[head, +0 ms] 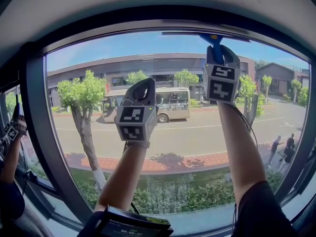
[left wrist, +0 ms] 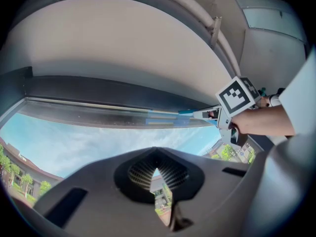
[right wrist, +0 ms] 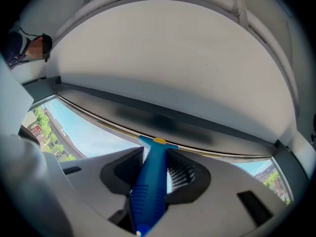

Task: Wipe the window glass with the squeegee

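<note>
Head view: the right gripper [head: 220, 63] is holding the blue plastic-handled squeegee [head: 213, 38] at the top edge of the large clear window glass [head: 173, 127], and the left gripper [head: 139, 100] is hovering lower.

Left gripper view: its jaws are sitting together, empty.

Right gripper view: its jaws are clamping the handle.

A stroke looks to be starting, and the next move probably calls for a steady downward pull.

The squeegee [head: 213, 39] lies against the top edge of the window glass [head: 98, 51], directly above the right hand-held gripper [head: 218, 51]. The left hand-held gripper [head: 144, 87] sits lower and further left.

Bus [head: 170, 104] on road [head: 197, 135]; tree [head: 81, 94] beside; building [head: 148, 64] behind.
</note>
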